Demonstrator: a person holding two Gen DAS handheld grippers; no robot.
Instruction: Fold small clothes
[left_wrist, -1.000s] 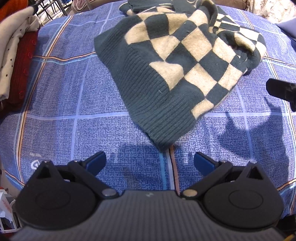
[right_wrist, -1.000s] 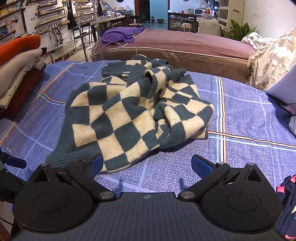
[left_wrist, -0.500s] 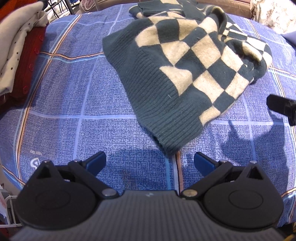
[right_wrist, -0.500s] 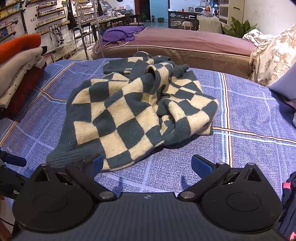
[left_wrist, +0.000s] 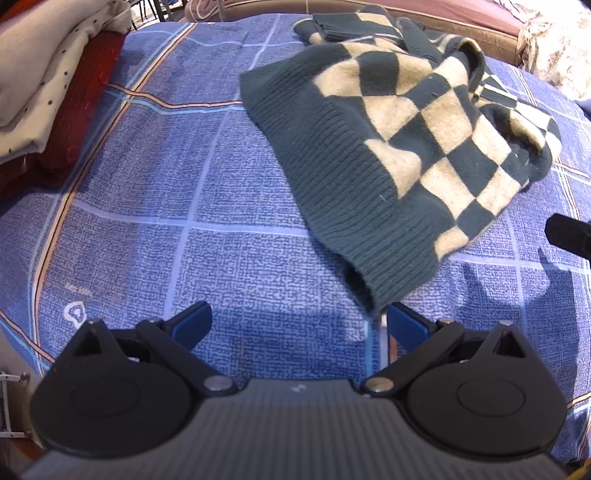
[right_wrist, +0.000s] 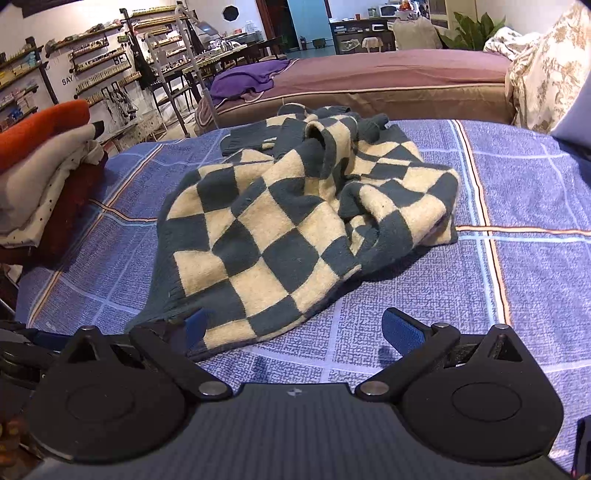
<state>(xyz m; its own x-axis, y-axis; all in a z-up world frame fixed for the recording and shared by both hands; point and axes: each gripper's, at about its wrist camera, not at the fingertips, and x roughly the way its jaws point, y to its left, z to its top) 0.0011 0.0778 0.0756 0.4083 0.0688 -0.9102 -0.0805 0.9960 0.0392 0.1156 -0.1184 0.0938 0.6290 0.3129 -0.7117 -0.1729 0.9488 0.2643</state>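
Sweater (left_wrist: 399, 147) lies crumpled on the bed (left_wrist: 184, 206), hem nearest both tools, so the step in hand looks like pinching two hem corners to spread it flat before folding. Best take only the ribbed edge, one layer deep, low to the cover. Left gripper (left_wrist: 299, 321) is spread wide and empty, the hem corner just ahead of its right jaw. Right gripper (right_wrist: 295, 328) is likewise released, its left jaw touching or just over the hem.
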